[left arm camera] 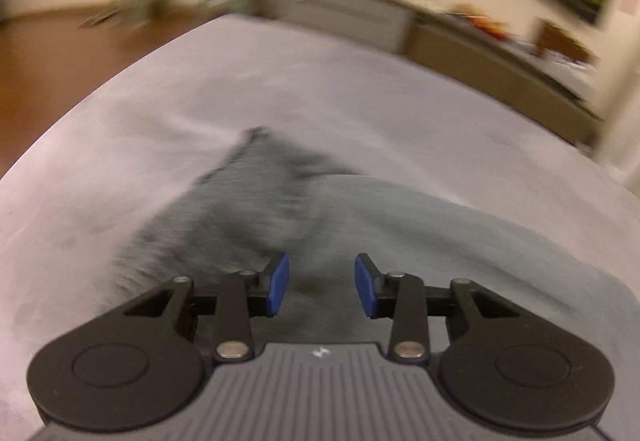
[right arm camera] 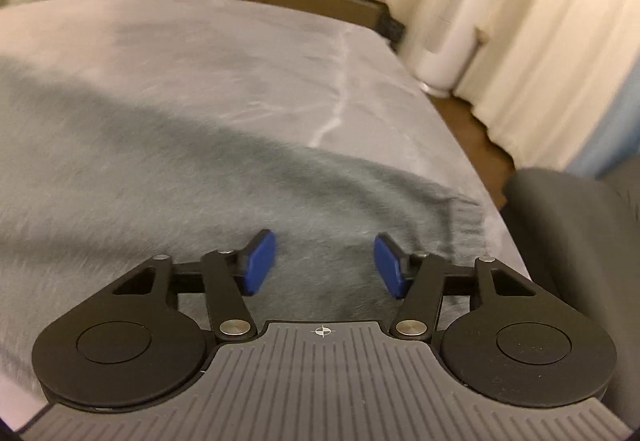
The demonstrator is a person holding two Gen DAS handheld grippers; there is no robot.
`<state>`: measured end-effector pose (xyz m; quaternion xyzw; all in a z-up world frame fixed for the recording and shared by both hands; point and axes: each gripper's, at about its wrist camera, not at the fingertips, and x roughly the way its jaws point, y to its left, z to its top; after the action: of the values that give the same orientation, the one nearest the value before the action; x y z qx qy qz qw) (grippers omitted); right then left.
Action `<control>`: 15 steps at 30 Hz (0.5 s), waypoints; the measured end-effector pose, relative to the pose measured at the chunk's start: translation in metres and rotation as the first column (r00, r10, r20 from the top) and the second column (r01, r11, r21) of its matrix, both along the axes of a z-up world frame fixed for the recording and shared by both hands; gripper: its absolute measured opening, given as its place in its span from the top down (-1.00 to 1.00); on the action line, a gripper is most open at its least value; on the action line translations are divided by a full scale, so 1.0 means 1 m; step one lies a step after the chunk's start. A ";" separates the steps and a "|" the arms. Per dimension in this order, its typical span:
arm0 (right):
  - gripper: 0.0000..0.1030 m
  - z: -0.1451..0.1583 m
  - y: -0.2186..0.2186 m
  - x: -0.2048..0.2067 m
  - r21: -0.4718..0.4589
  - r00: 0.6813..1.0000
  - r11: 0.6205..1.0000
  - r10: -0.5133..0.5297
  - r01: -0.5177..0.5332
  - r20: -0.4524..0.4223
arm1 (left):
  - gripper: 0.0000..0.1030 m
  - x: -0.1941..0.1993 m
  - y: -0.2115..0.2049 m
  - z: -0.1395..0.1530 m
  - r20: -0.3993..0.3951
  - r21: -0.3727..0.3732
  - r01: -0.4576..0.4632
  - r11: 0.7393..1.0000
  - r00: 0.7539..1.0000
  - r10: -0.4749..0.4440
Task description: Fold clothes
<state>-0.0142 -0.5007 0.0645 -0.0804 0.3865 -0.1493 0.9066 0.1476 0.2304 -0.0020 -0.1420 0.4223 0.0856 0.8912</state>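
The grey sweater point(right arm camera: 280, 193) is lying spread on the bed point(right arm camera: 240, 53), stretching crosswise ahead of both tongs. The right tongs point(right arm camera: 325, 261) are hovering open and empty, tilted down just above the knit, with the ribbed cuff point(right arm camera: 466, 225) close on their right (the nearer hand for that end). The left tongs point(left arm camera: 322, 285) are also standing open with nothing gripped, angled down over the sweater's darker folded part point(left arm camera: 256, 193).

Lighting: warm, dim indoor. Left view: heavy motion blur beyond gripper. Right view: milder blur. Fisheye bending, dark corners.
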 end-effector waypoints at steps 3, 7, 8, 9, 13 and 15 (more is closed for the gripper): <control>-0.03 0.005 -0.019 0.002 0.079 0.997 0.994 -0.080 0.078 0.016 | 0.30 0.006 0.002 -0.004 0.002 0.027 -0.016 1.000 1.000 0.016; -0.18 0.010 -0.028 -0.016 0.124 0.993 0.989 -0.089 0.080 0.072 | 0.31 0.012 -0.003 -0.012 -0.008 0.096 -0.047 0.994 0.999 0.048; -0.18 0.007 -0.032 -0.018 0.137 0.994 0.987 -0.094 0.086 0.050 | 0.33 0.016 -0.008 -0.012 -0.014 0.084 -0.061 0.995 0.998 0.062; -0.18 0.002 -0.035 -0.020 0.159 0.995 0.983 -0.100 0.094 0.027 | 0.33 0.016 -0.013 -0.008 -0.017 0.076 -0.065 0.995 0.998 0.067; -0.55 0.031 -0.065 -0.066 0.292 0.948 0.941 -0.237 0.170 0.212 | 0.19 -0.008 -0.071 0.025 0.074 0.150 0.047 0.988 0.996 -0.059; -0.60 0.030 -0.088 -0.082 0.375 0.917 0.894 -0.340 0.246 0.208 | 0.04 -0.031 -0.124 0.036 0.113 0.208 0.198 0.958 0.968 -0.224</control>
<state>-0.0960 -0.5884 0.0948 0.1583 0.2881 -0.2256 0.9171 0.1168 0.1066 0.0338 -0.0136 0.3634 0.0209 0.9313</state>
